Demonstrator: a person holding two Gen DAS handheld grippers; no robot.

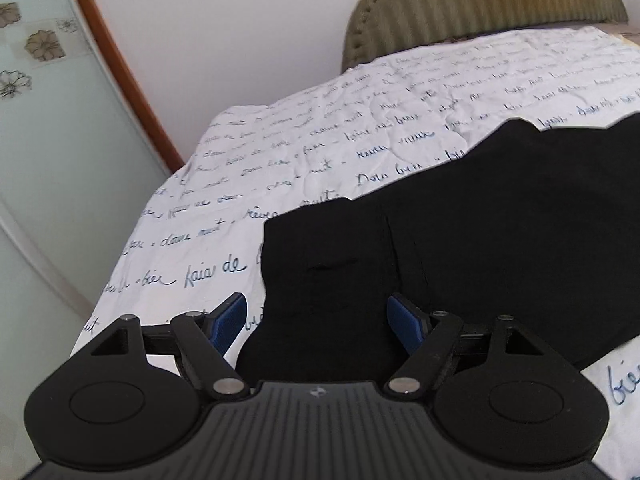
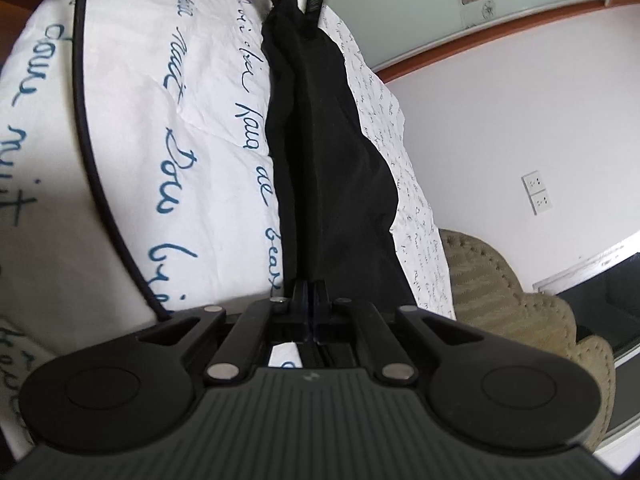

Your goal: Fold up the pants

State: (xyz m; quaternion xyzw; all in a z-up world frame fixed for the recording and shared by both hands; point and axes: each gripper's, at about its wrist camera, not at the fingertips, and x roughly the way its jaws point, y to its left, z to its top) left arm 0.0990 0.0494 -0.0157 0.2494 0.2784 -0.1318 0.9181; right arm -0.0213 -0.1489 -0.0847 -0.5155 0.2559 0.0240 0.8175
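Here the black pants (image 1: 500, 232) lie on the bed's printed sheet (image 1: 280, 152). The right gripper (image 2: 309, 300) is clamped on one edge, likely to carry it over, while the left gripper (image 1: 316, 320) hovers agape above another edge, ready to pinch.

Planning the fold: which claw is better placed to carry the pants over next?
Right. The right claw is already shut on the pants; the left claw hangs open above them.

The right gripper (image 2: 309, 300) pinches the black cloth pants (image 2: 320, 152), which stretch ahead over the white script-printed bedsheet (image 2: 168, 120).
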